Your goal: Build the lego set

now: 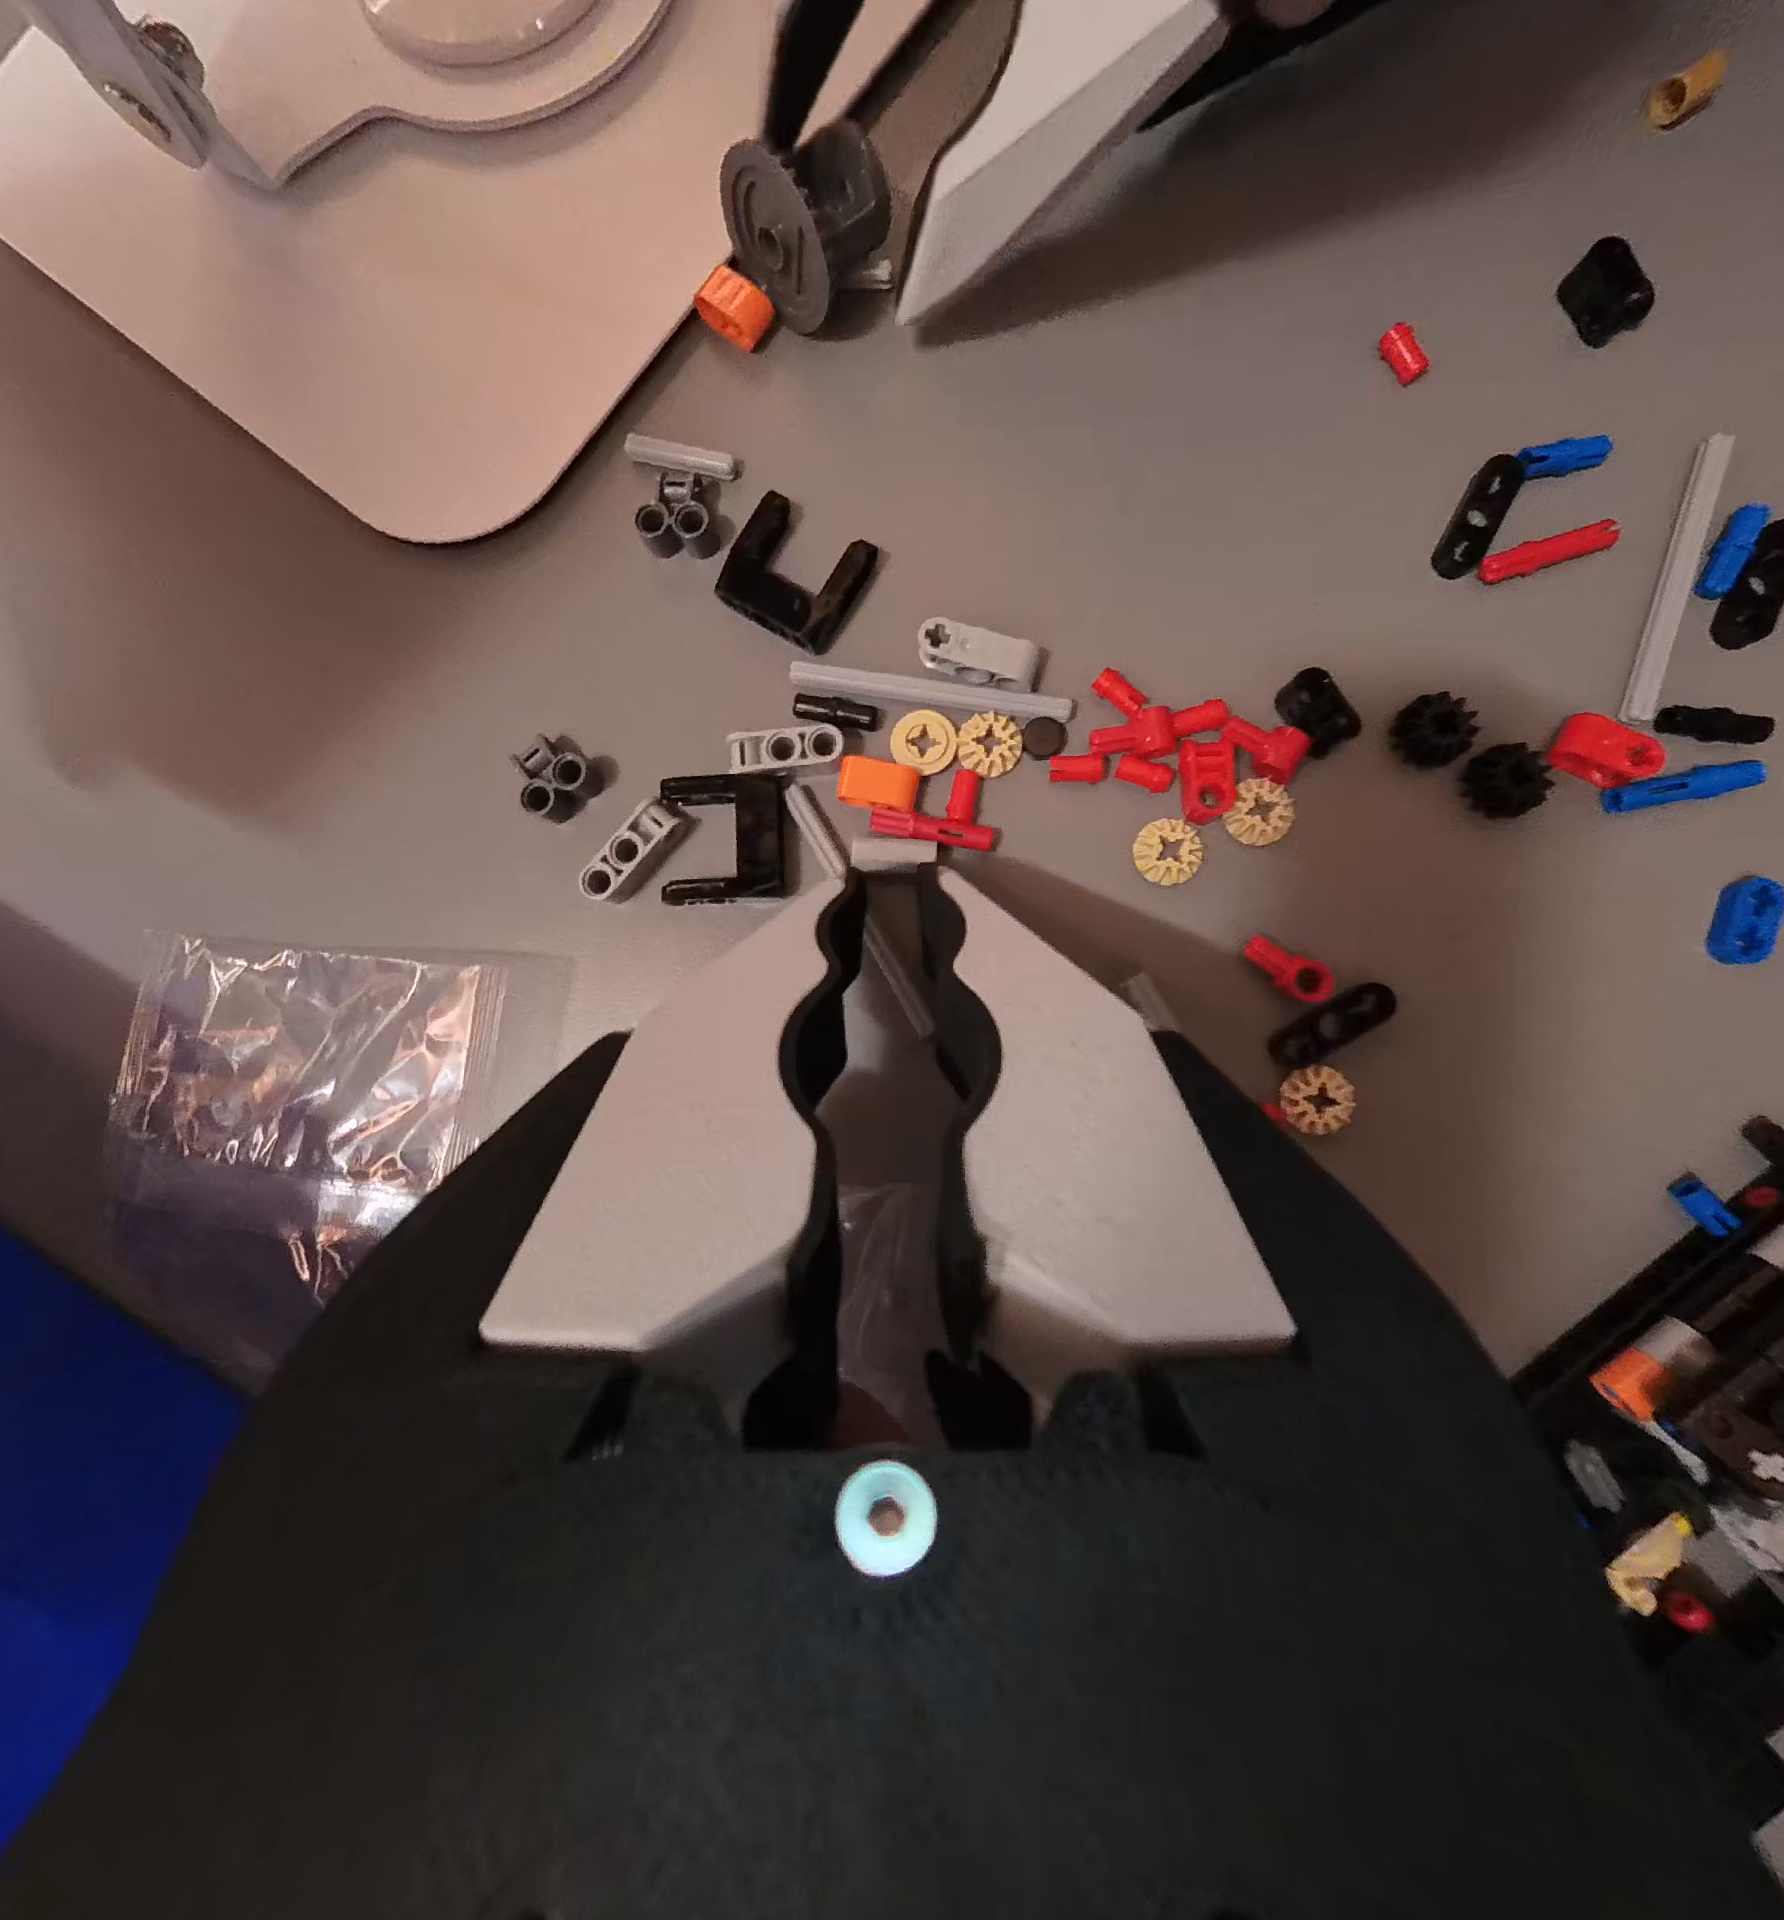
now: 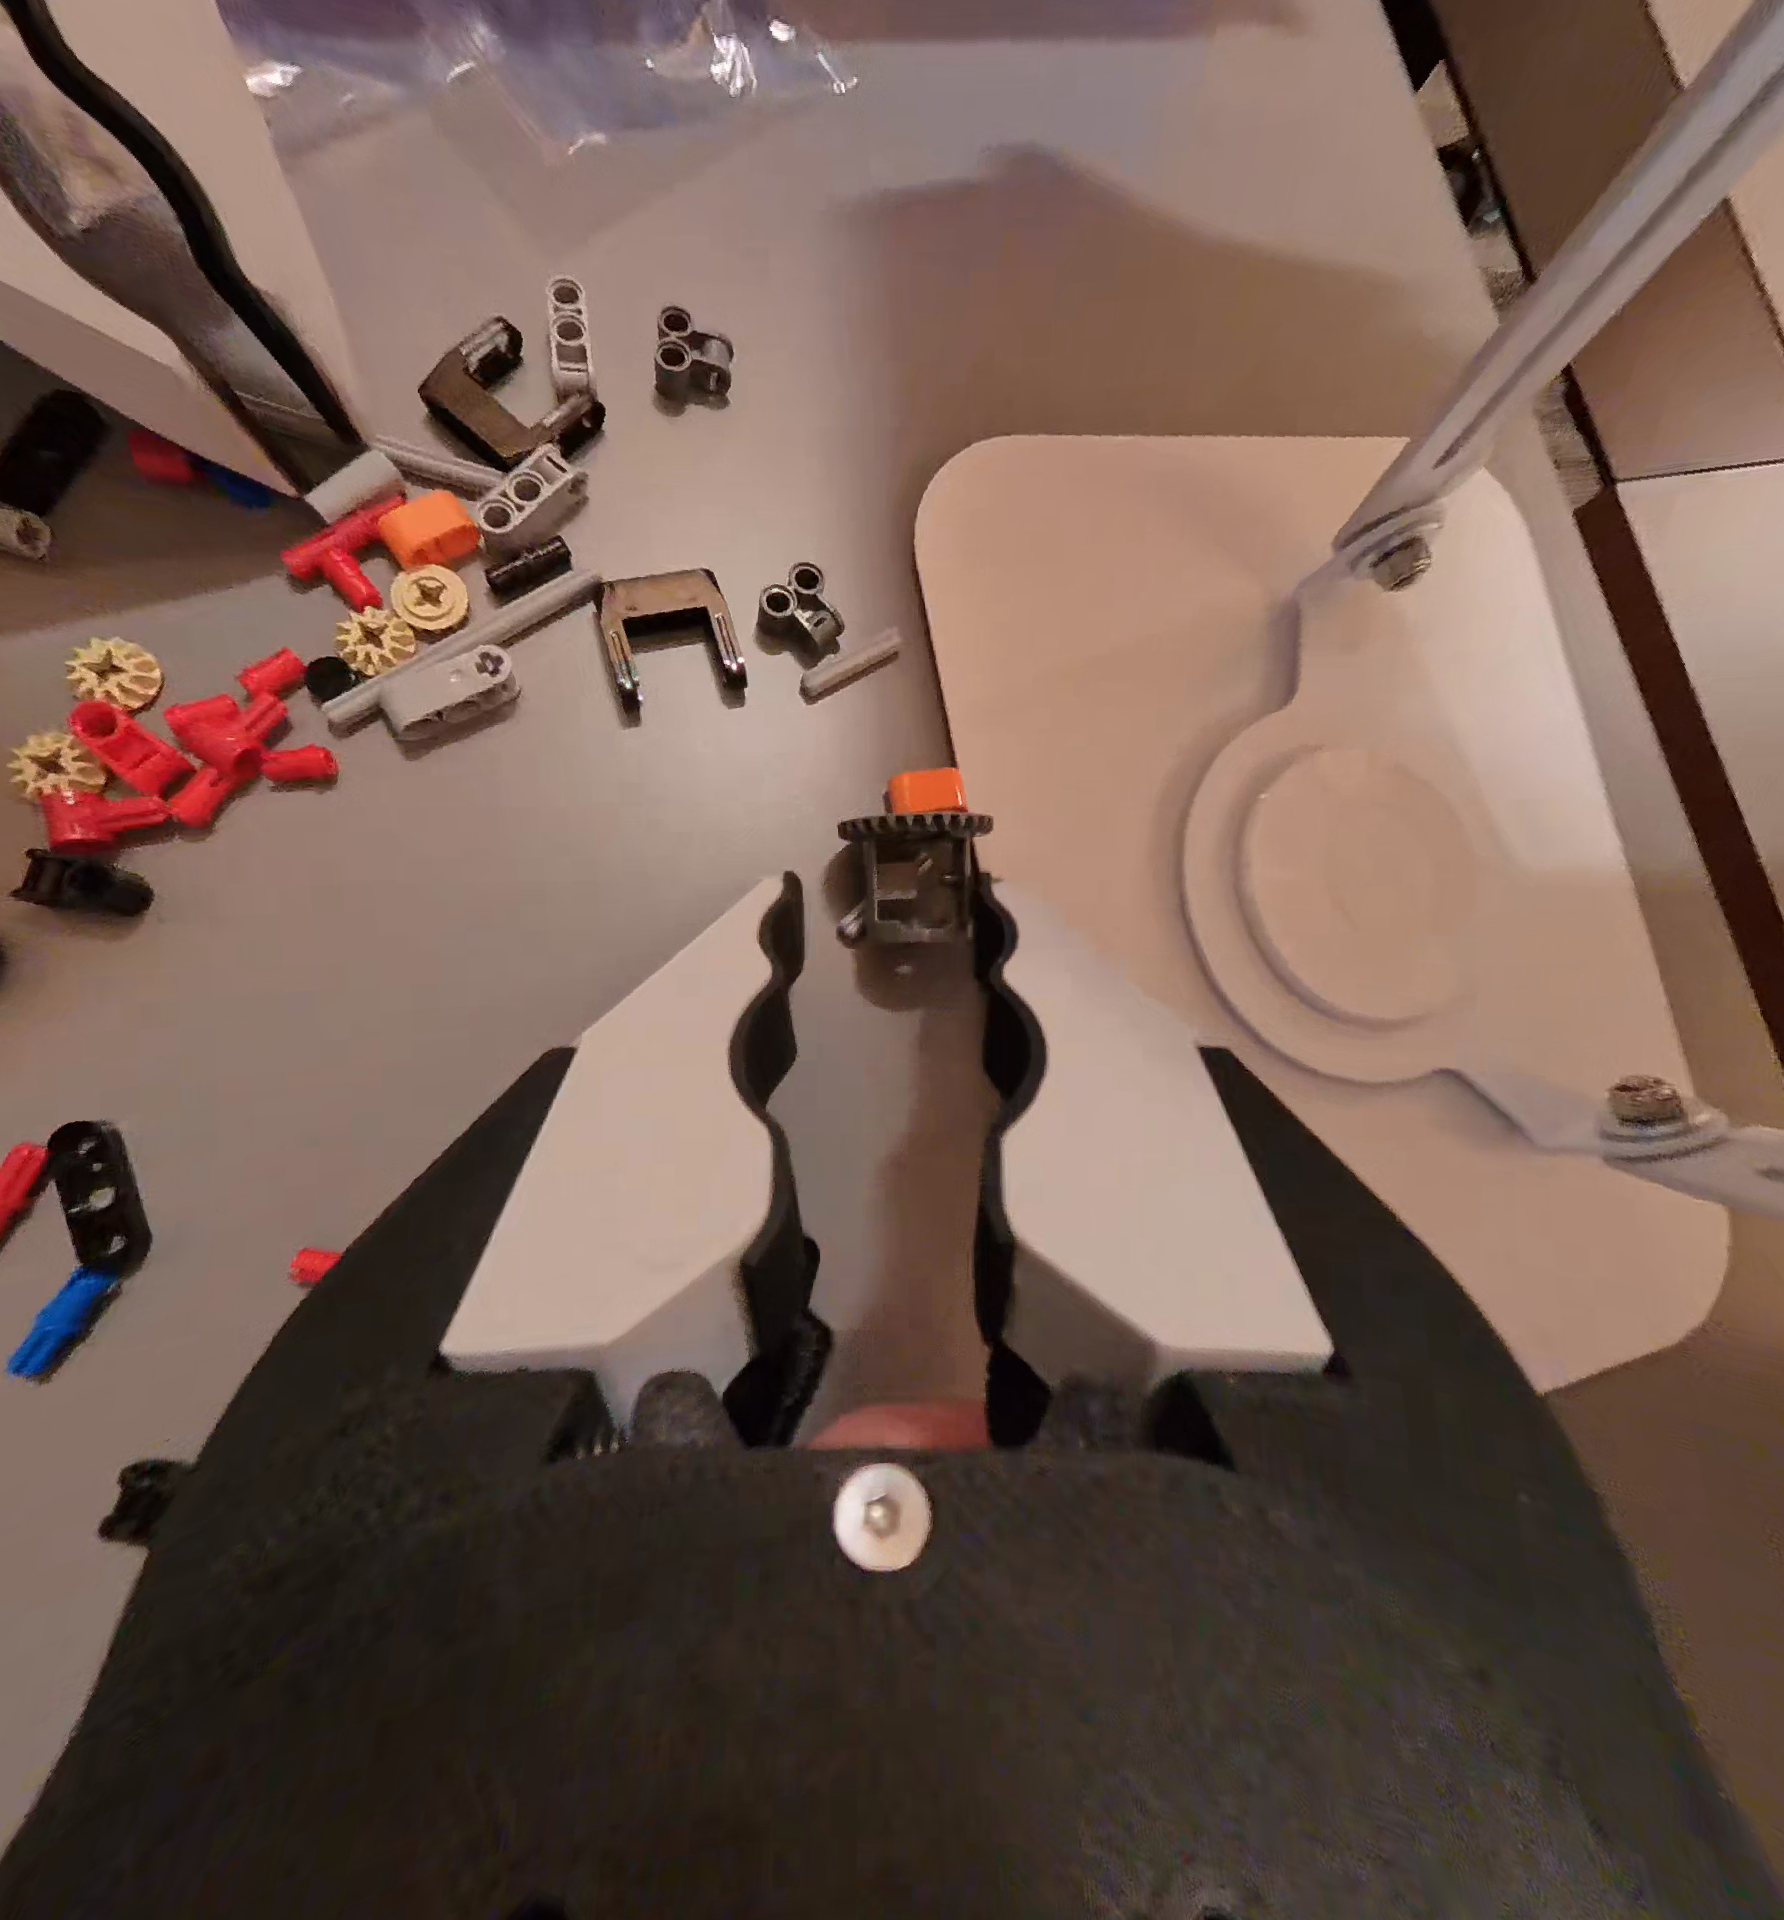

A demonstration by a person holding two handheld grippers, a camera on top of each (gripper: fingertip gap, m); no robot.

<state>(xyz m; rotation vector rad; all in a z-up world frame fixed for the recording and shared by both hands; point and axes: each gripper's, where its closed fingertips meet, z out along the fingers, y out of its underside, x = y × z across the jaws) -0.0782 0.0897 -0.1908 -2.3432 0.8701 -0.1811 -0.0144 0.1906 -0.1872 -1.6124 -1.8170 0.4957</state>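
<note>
My left gripper [image 1: 893, 883] is shut on a small light grey piece [image 1: 893, 852], just above the pile of loose lego parts on the grey table [image 1: 1075, 468]. It also shows at the upper left of the right wrist view, with the grey piece [image 2: 353, 486] at its tip. My right gripper [image 2: 893, 904] holds a dark grey gear assembly [image 2: 914, 883] with an orange bush [image 2: 927, 792] at its fingertips. The jaws stand fairly wide around it. The assembly [image 1: 805, 239] shows at the top of the left wrist view, beside the white base.
Red, black, grey, tan and blue parts lie scattered across the table [image 1: 1179, 748]. A white stand base [image 2: 1387, 935] sits by the right gripper. A crumpled clear bag [image 1: 296, 1091] lies at the left. A partly built model [image 1: 1719, 1403] is at the right edge. There is about 12 cm between the tips of the two grippers.
</note>
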